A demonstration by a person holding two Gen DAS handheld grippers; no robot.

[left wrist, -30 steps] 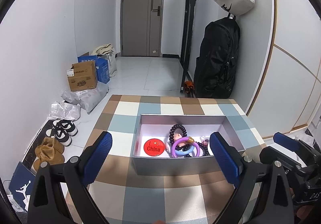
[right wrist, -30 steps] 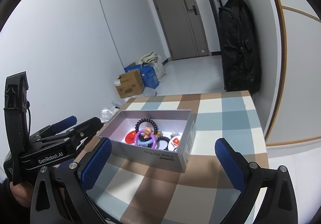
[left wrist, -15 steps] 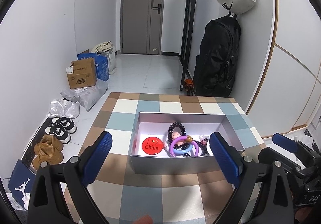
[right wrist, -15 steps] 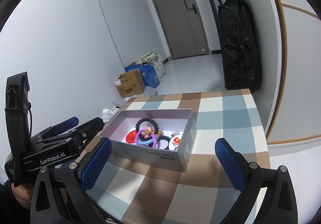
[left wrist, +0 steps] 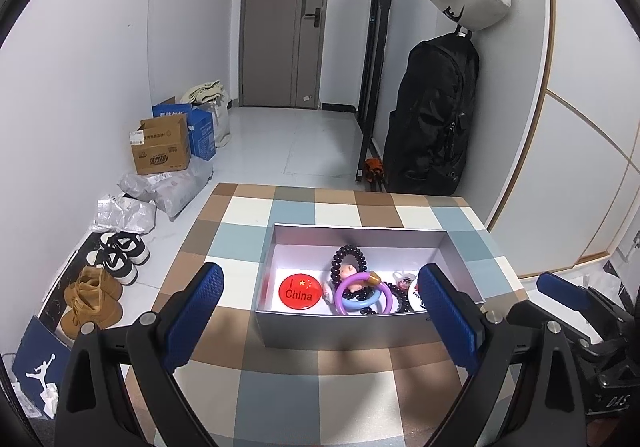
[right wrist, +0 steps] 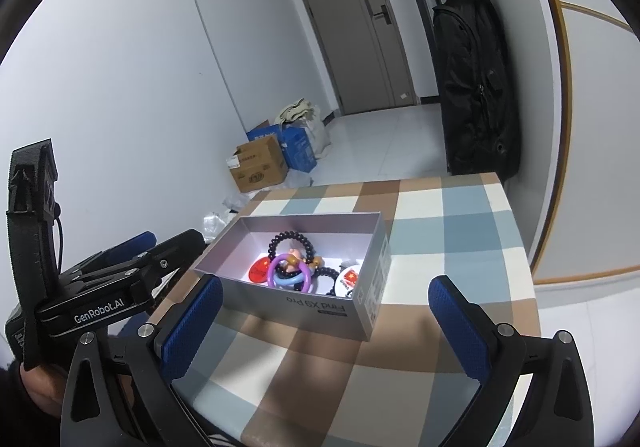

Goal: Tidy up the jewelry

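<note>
both hand-held grippers (left wrist: 320, 311) (right wrist: 326, 313) wide open, empty, just short of the jewelry box (left wrist: 340, 333).

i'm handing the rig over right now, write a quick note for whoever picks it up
Left claw: open, empty, held short of the box.
Right claw: open, empty, also short of the box.
Open grey cardboard box sits on the checked tablecloth. Inside: round red "I China" badge, black bead bracelet, purple plastic ring, blue ring, white round badge.
Done: all visible pieces lie in the box, tangled.
Left: sorting them, if needed; nothing is gripped.
</note>
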